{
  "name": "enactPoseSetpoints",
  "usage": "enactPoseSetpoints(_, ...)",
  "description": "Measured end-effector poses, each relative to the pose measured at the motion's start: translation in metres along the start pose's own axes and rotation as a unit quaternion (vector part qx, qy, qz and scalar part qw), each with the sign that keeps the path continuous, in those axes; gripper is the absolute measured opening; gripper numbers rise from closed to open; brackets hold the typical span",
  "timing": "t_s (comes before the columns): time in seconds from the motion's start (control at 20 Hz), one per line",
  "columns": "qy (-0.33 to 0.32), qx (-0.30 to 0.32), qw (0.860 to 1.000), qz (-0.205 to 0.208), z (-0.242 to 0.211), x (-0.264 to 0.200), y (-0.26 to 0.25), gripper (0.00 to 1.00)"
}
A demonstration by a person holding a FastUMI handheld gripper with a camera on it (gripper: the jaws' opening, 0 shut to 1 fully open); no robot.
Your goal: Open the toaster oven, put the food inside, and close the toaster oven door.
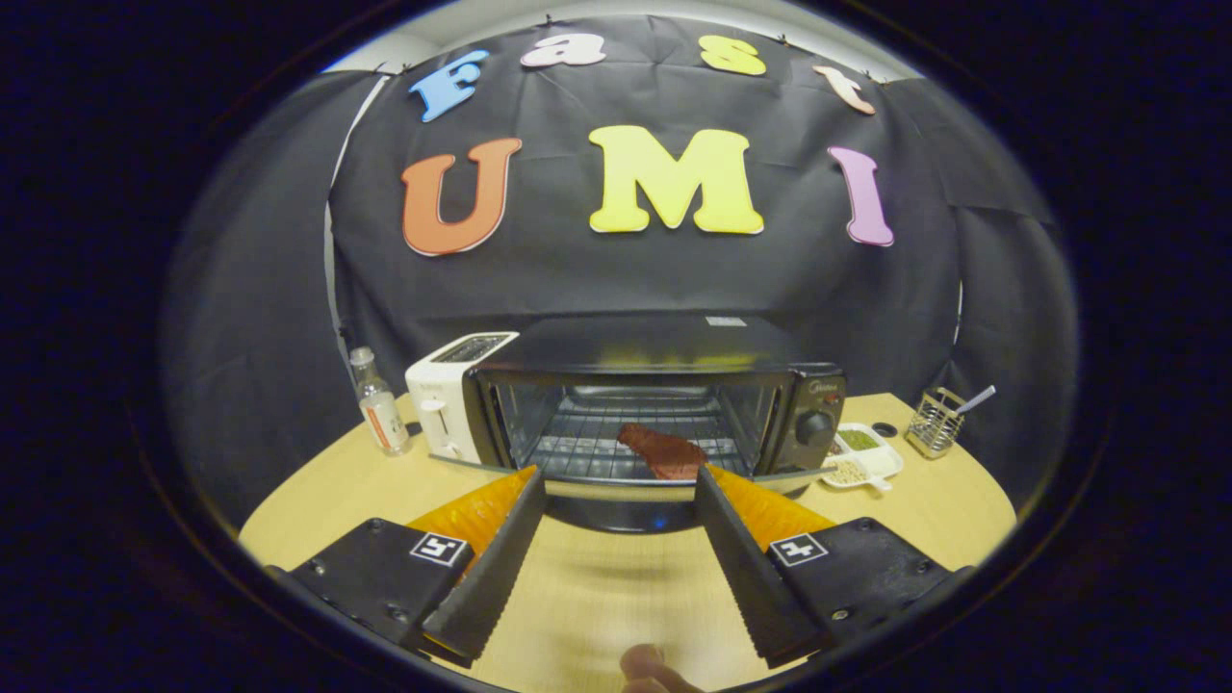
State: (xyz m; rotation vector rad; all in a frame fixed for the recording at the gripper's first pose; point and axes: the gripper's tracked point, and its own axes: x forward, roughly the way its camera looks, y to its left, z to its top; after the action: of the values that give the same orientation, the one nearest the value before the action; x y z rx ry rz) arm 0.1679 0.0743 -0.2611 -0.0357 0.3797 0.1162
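My tongs [621, 486] hang released, empty, near the oven [654, 404]. The meat [664, 452] lies on the rack; the door [616, 481] is down, stiff, best nudged at its near edge.

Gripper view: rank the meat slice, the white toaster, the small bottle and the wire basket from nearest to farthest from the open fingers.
Gripper fingers open, holding nothing.
1. Meat slice: just ahead of the fingers, on the oven rack.
2. White toaster: left of the toaster oven.
3. Small bottle, far left, and wire basket, far right: too close to call.
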Motion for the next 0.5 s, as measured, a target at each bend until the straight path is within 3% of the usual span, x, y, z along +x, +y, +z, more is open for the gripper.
enactPoseSetpoints(0.2, -0.042, 0.030, 0.999, 0.009, 0.070, -0.025, -0.022, 0.99)
enactPoseSetpoints(0.5, -0.115, 0.034, 0.993, 0.010, 0.148, -0.127, -0.066, 0.99)
